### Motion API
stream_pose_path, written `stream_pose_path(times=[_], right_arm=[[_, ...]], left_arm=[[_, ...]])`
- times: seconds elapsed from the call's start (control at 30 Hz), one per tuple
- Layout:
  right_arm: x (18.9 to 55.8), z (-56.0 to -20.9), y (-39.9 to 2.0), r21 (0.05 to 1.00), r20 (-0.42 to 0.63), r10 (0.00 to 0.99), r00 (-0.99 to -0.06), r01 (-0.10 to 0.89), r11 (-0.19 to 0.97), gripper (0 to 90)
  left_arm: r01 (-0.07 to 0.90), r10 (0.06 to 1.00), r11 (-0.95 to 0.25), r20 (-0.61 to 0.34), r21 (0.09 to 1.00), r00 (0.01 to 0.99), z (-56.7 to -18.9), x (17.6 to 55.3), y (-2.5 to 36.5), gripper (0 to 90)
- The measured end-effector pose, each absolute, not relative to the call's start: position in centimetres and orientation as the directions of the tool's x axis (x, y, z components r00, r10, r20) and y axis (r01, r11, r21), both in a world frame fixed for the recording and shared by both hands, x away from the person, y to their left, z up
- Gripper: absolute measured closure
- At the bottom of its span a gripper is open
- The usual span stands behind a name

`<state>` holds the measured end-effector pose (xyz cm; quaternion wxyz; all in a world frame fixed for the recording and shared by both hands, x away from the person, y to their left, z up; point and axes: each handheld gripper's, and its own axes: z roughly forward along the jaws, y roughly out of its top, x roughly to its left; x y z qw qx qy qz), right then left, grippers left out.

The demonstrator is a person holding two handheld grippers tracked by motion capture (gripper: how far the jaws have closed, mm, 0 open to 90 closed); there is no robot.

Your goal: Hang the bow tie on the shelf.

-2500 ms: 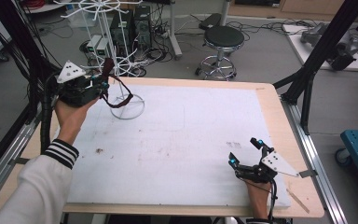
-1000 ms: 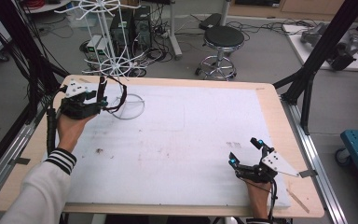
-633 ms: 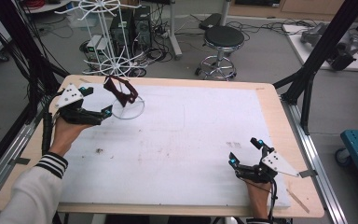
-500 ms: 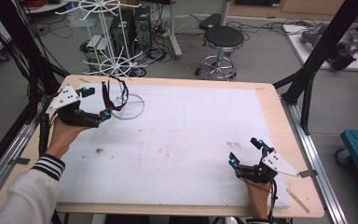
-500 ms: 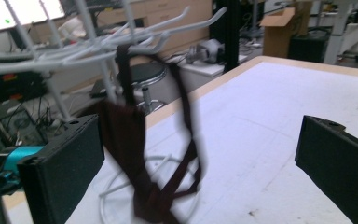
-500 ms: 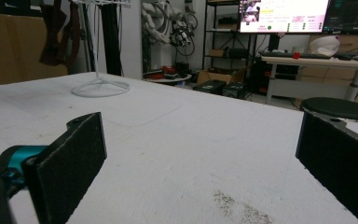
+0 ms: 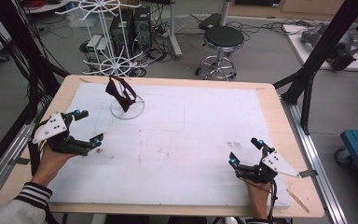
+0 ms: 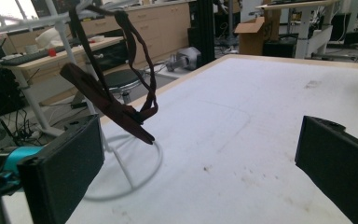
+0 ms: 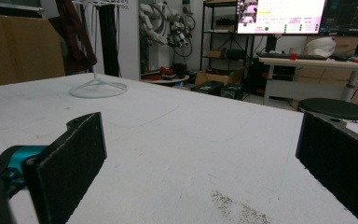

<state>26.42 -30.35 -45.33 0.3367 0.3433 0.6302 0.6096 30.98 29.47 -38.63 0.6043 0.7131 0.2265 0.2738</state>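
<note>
Jaws of the left gripper (image 7: pixel 85 126) stand wide apart at the left of the high view, holding nothing, just above the white table mat (image 7: pixel 191 140). Equally wide open and empty, the right gripper (image 7: pixel 245 150) sits at the lower right. A dark red strap (image 7: pixel 120 93) hangs from the white wire stand (image 7: pixel 114 46) in the upper left, its long axis running downward at a slant, lower end pointing toward the stand's ring base (image 7: pixel 127 108); in the left gripper view the strap (image 8: pixel 116 100) dangles clear of the mat.
</note>
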Motion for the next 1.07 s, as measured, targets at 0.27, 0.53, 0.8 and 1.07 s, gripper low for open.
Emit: stream_pose_path(times=[0.27,0.53,0.8,1.07], right_arm=[[26.4,-45.3,-30.4,1.0,-0.006,0.845,-0.534,0.021,0.02,0.9],[26.4,-45.3,-30.3,1.0,-0.005,0.849,-0.528,0.023,0.021,0.9],[26.4,-45.3,-30.3,0.999,-0.002,0.85,-0.527,0.026,0.019,0.9],[26.4,-45.3,-30.3,1.0,-0.012,0.85,-0.527,0.018,0.025,0.9]], left_arm=[[-0.037,0.69,-0.09,0.089,0.995,0.718,-42.4,28.2,30.3,1.7],[-0.002,0.696,-0.054,0.039,0.999,0.717,-44.6,27.4,30.4,1.7],[-0.036,0.734,-0.012,0.034,0.999,0.678,-45.4,26.9,30.5,1.7],[-0.031,0.742,-0.008,0.027,0.999,0.67,-45.4,27.0,30.5,1.7]])
